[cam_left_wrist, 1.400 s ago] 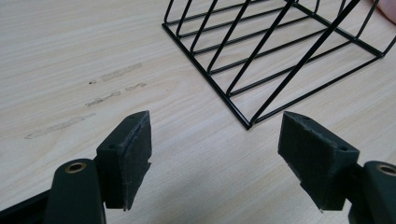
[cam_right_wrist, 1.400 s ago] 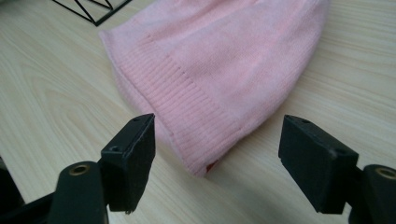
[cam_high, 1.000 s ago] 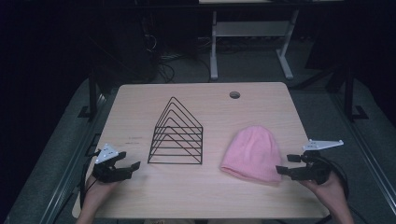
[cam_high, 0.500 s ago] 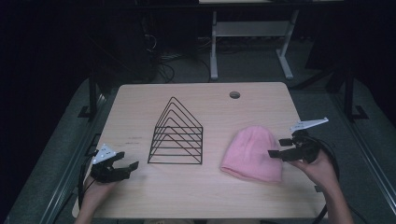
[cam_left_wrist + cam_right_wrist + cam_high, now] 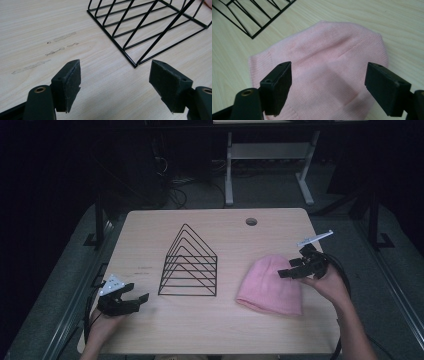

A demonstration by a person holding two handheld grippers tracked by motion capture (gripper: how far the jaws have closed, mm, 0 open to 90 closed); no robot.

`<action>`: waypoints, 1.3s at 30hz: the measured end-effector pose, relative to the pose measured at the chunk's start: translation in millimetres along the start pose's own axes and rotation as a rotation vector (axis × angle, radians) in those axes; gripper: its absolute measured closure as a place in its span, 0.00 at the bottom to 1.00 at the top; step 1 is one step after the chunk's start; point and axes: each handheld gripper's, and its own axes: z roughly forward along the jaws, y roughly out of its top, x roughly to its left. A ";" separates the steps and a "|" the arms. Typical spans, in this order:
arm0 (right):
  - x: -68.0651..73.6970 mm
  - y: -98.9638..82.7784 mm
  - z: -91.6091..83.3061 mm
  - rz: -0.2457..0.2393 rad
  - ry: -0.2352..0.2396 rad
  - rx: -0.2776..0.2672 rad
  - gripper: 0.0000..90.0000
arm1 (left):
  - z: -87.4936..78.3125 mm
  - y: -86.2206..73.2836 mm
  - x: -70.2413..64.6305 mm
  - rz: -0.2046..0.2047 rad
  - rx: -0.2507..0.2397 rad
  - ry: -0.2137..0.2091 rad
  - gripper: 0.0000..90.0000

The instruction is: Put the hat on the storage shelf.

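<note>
A pink knit beanie (image 5: 270, 284) lies flat on the wooden table (image 5: 210, 335), right of centre. My right gripper (image 5: 289, 271) hovers over the beanie's right edge, open, with nothing between its pads. In the right gripper view the beanie (image 5: 329, 62) spreads out beneath the two parted jaws. A black wire rack (image 5: 188, 264) of nested triangles stands at the table's middle. My left gripper (image 5: 136, 295) rests open near the front left, pointing at the rack. The rack's near corner (image 5: 136, 65) lies just ahead of the jaws in the left gripper view.
A round cable hole (image 5: 251, 222) sits near the table's far edge. Faint scuff marks (image 5: 47, 53) streak the wood to the left of the rack. A white desk frame (image 5: 265, 165) stands on the dark floor beyond the table.
My right gripper has moved left and away from the table's right edge until it hangs over the beanie's right side. The left gripper has stayed put.
</note>
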 end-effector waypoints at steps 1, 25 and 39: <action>-1.2 2.3 1.2 0.004 -0.002 0.007 0.23 | 0.1 0.0 -0.1 0.001 0.002 0.000 0.28; -57.8 22.6 43.7 0.131 -0.036 0.123 0.41 | -2.2 0.6 0.2 0.005 -0.007 0.001 0.28; -65.7 21.0 63.6 0.179 0.036 0.167 0.55 | -2.2 1.1 1.5 -0.004 -0.011 -0.004 0.28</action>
